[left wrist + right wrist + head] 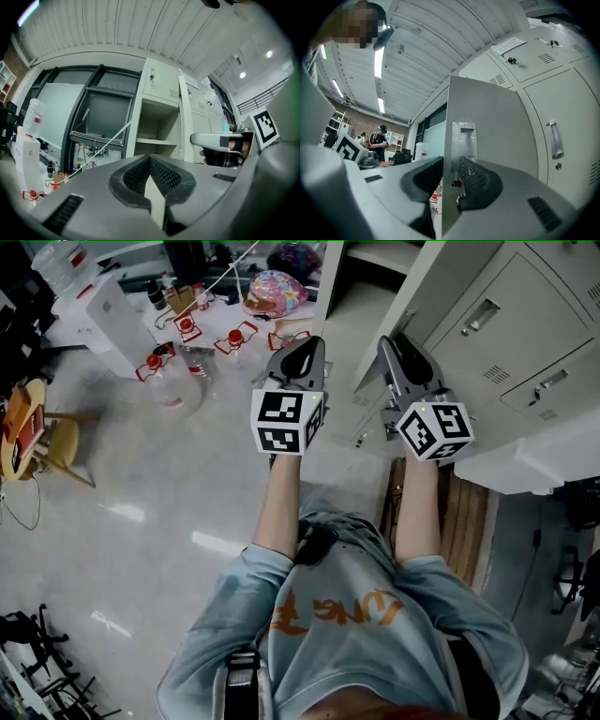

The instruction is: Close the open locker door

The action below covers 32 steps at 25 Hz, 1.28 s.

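While I am looking down along the bank of grey lockers (525,343) at my right, the open locker door (487,122) is standing out from it almost edge-on to me, swung well clear of its compartment (154,122), which is showing bare inside apart from a shelf (152,140). I am holding the right gripper (451,164) astride the door's free edge, with its fingers pinching the sheet from both faces just below the latch plate (464,133). The left gripper (150,161) is pointing into the open compartment with its fingers pressed together on nothing. I am judging the close as not yet begun. My main worry is the pinch. As the door is swinging, its angle to my wrist will be changing, and thin smooth metal could be slipping out from between the pads. The inner finger could also be getting trapped between door and frame if I am not letting go in time. And the left gripper is sitting in front of the opening, where the door may be sweeping into it. Counting what I am seeing: one open door, two closed doors with handles in the head view, one shelf, two grippers.
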Each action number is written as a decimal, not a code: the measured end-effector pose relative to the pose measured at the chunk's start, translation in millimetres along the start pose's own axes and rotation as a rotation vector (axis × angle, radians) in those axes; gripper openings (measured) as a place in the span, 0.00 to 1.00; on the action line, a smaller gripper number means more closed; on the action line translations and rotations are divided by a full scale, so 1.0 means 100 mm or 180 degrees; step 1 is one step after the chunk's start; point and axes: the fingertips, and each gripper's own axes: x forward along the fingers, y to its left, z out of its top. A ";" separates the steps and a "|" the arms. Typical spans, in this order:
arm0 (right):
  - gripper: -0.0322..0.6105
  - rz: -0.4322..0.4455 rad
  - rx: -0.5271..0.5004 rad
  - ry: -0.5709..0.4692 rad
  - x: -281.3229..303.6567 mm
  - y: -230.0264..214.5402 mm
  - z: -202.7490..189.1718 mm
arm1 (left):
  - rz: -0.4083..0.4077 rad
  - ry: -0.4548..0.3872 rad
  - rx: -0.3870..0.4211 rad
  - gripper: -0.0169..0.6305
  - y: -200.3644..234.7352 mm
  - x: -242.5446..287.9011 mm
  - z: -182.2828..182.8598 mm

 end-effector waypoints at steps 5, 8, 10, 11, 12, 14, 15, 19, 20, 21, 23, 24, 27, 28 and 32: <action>0.24 -0.0022 0.0047 -0.0031 0.29 0.03 -0.03 | 0.0061 0.0037 -0.0032 0.05 0.25 0.04 -0.08; 0.24 -0.0053 0.0062 -0.0012 0.44 0.04 -0.07 | 0.0105 0.0034 -0.0054 0.05 0.43 0.07 -0.09; 0.23 -0.0082 0.0063 0.0011 0.55 0.04 -0.09 | 0.0121 0.0034 -0.0064 0.05 0.54 0.09 -0.09; 0.23 -0.0099 0.0059 0.0021 0.61 0.04 -0.10 | 0.0123 0.0038 -0.0069 0.05 0.59 0.10 -0.10; 0.23 -0.0117 0.0054 0.0028 0.66 0.04 -0.11 | 0.0123 0.0043 -0.0073 0.05 0.64 0.11 -0.11; 0.23 -0.0153 0.0049 0.0035 0.76 0.03 -0.13 | 0.0118 0.0058 -0.0086 0.05 0.72 0.15 -0.13; 0.23 -0.0171 0.0043 0.0039 0.81 0.02 -0.13 | 0.0114 0.0066 -0.0095 0.05 0.77 0.18 -0.15; 0.22 -0.0257 0.0020 0.0060 1.02 -0.03 -0.16 | 0.0086 0.0103 -0.0135 0.05 0.94 0.28 -0.20; 0.22 -0.0284 0.0016 0.0071 1.08 -0.05 -0.17 | 0.0076 0.0115 -0.0145 0.05 0.99 0.32 -0.21; 0.21 -0.0312 0.0010 0.0083 1.13 -0.06 -0.18 | 0.0065 0.0126 -0.0156 0.05 1.03 0.35 -0.22; 0.20 -0.0368 -0.0002 0.0102 1.24 -0.09 -0.19 | 0.0031 0.0143 -0.0176 0.05 1.11 0.43 -0.24; 0.20 -0.0396 -0.0009 0.0109 1.29 -0.11 -0.20 | 0.0005 0.0148 -0.0181 0.05 1.14 0.48 -0.24; 0.20 -0.0482 -0.0038 0.0142 1.44 -0.16 -0.22 | -0.0095 0.0162 -0.0181 0.05 1.20 0.64 -0.22; 0.20 -0.0513 -0.0049 0.0158 1.49 -0.18 -0.23 | -0.0136 0.0168 -0.0181 0.05 1.21 0.69 -0.22; 0.20 -0.0645 -0.0067 0.0213 1.66 -0.28 -0.27 | -0.0283 0.0184 -0.0172 0.05 1.23 0.90 -0.21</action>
